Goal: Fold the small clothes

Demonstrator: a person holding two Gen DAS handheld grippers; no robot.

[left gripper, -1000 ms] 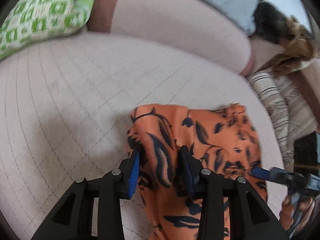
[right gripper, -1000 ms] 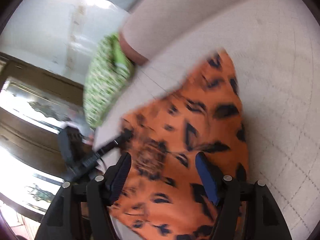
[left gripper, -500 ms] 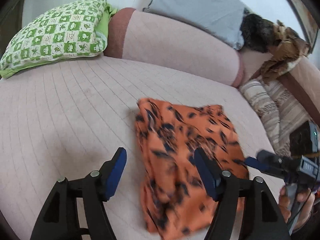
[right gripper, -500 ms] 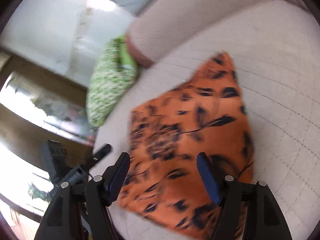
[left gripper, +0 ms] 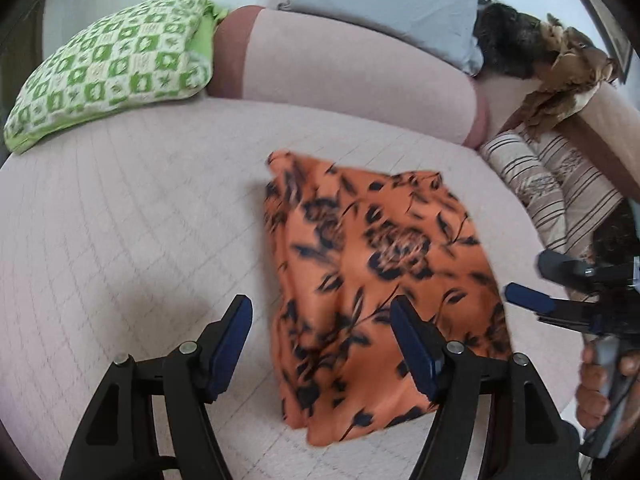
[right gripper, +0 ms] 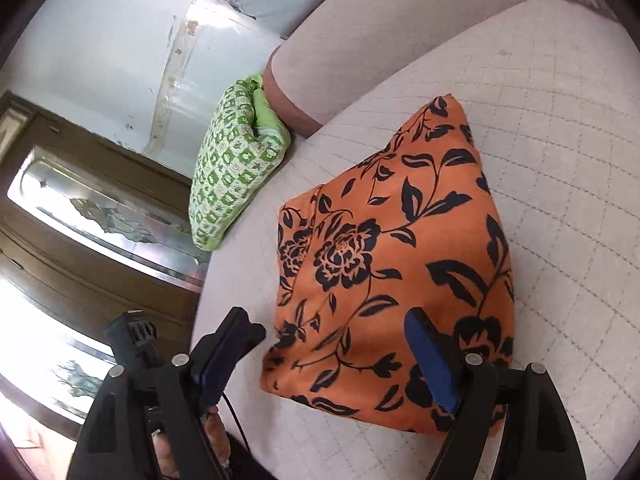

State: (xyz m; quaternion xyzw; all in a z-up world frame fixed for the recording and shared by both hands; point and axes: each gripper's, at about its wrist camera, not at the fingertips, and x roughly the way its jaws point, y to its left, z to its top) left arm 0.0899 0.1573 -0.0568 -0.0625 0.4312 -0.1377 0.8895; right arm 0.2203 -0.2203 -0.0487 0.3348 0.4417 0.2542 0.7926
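Left gripper (left gripper: 322, 348) wide open, empty. Right gripper (right gripper: 334, 350) wide open, empty. Folded cloth (left gripper: 376, 276) flat on sofa (left gripper: 120, 240); pillow (left gripper: 108, 68) at 10 o'clock.

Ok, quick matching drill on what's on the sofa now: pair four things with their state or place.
Things:
1. orange floral garment
2. green checked pillow
3. left tool
4. grey cushion

States or places:
A. on top of the pink backrest
B. open, holding nothing
C. folded, lying flat on the seat
D. at the far left end of the seat

Pairs: 1-C, 2-D, 3-B, 4-A
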